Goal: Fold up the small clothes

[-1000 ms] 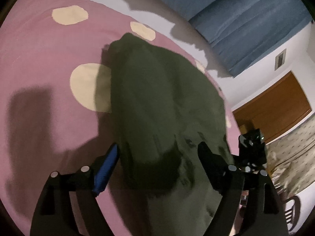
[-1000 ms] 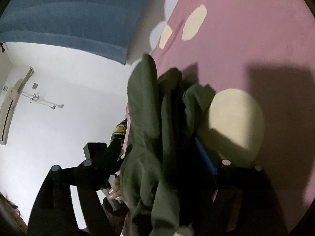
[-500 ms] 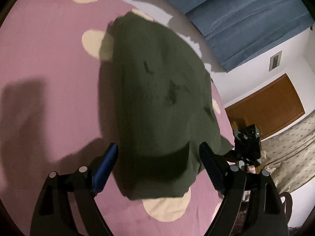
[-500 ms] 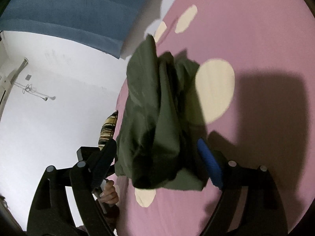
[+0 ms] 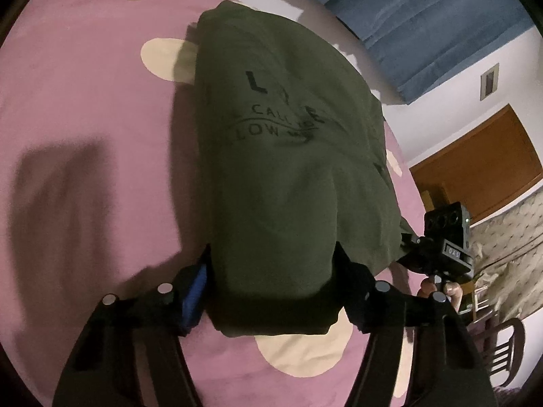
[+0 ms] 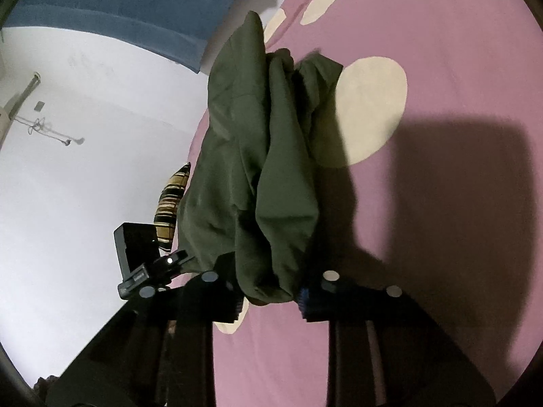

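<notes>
both grippers pinch the near edge of a dark green printed cotton shirt (image 5: 288, 176) on the pink spotted bedspread (image 5: 85, 135).
left gripper (image 5: 271, 281) and right gripper (image 6: 271, 291), jaws just closed, clench bunched cloth; uneven bites could skew the fold.

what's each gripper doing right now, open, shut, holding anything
Left gripper: jaws have just been closing and now clamp the near end of the green shirt.
Right gripper: jaws have just been closing, shut on the same shirt's bunched edge.
</notes>
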Motion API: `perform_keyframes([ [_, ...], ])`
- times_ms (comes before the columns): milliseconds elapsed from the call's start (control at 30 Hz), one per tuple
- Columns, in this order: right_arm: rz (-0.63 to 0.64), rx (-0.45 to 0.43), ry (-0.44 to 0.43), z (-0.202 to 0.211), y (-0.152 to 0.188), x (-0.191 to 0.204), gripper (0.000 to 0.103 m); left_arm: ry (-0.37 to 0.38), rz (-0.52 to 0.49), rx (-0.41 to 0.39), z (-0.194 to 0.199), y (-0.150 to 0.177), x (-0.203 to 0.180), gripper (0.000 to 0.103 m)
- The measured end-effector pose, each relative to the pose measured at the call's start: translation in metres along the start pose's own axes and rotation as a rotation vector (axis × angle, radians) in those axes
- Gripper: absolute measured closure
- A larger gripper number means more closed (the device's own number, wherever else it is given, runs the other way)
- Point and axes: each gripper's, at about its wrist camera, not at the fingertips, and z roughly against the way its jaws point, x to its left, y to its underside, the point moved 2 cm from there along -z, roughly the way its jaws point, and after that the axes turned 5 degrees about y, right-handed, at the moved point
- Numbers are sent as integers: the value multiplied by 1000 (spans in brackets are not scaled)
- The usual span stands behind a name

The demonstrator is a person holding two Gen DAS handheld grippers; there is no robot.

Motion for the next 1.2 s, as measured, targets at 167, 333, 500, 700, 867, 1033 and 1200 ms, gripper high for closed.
perform_keyframes([
  [167, -21, 8, -29, -2, 4, -7, 84, -13, -33, -7, -2, 3, 1, 39],
  [333, -22, 7, -47, -1, -1, -5, 84, -6, -45, -14, 0, 3, 4, 39],
  [500, -25, 9, -60, 1, -3, -12, 84, -8, -59, -21, 5, 8, 5, 39],
  [700, -24, 6, -73, 2, -4, -13, 82, 10, -57, -35, 12, 10, 6, 36],
  [867, 0, -1, -107, 12, -8, -5, 38, 55, -47, -56, 29, 12, 6, 30],
  [1033, 77, -38, -76, 32, -35, 7, 22, 149, -46, -109, 54, 1, 7, 25],
  [1200, 39, -56, -47, 19, -86, -6, 20, 83, -52, -125, 48, -41, 18, 22],
])
